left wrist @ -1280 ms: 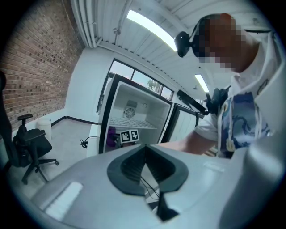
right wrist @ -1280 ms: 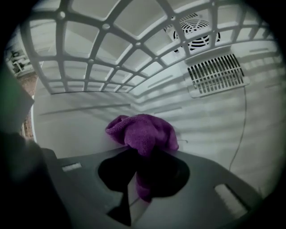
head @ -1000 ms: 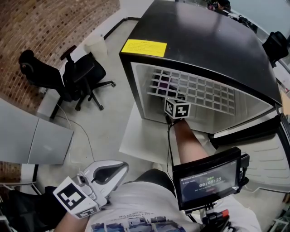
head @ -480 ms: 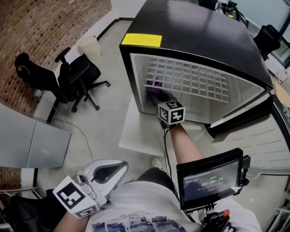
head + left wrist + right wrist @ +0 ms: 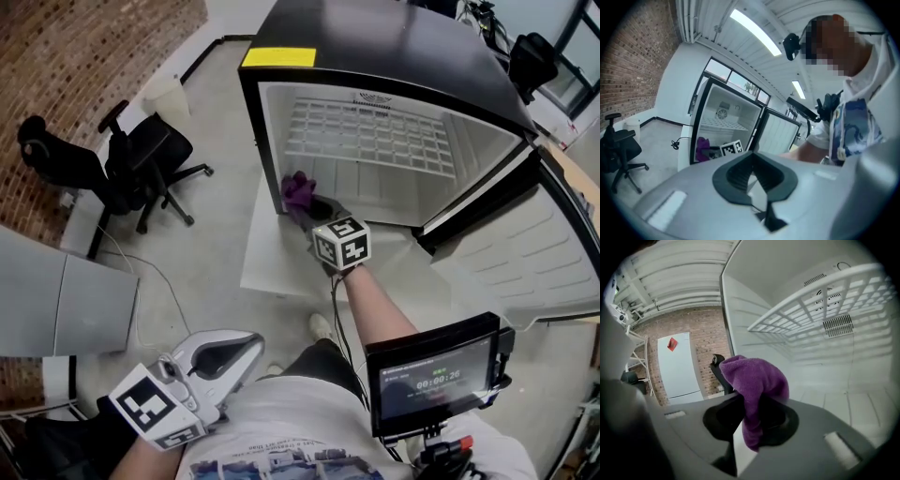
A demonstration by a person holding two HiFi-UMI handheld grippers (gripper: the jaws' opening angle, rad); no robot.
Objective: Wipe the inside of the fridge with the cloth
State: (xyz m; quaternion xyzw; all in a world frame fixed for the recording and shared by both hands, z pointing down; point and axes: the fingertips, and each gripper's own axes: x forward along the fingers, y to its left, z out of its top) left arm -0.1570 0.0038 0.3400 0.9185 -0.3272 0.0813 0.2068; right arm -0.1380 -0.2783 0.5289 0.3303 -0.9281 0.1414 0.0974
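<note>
The purple cloth (image 5: pixel 298 190) sits clenched in my right claw (image 5: pixel 309 208), now at the front left corner of the fridge (image 5: pixel 251 131) floor. A second ago it was deeper in, under the wire shelf (image 5: pixel 375 131). I'd judge that stroke done, with the walls left. My left claw (image 5: pixel 223 361) hangs closed and empty at my waist.

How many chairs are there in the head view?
2. One chair stands left of the fridge; the other chair is farther left, by the brick wall. None seems hidden.
</note>
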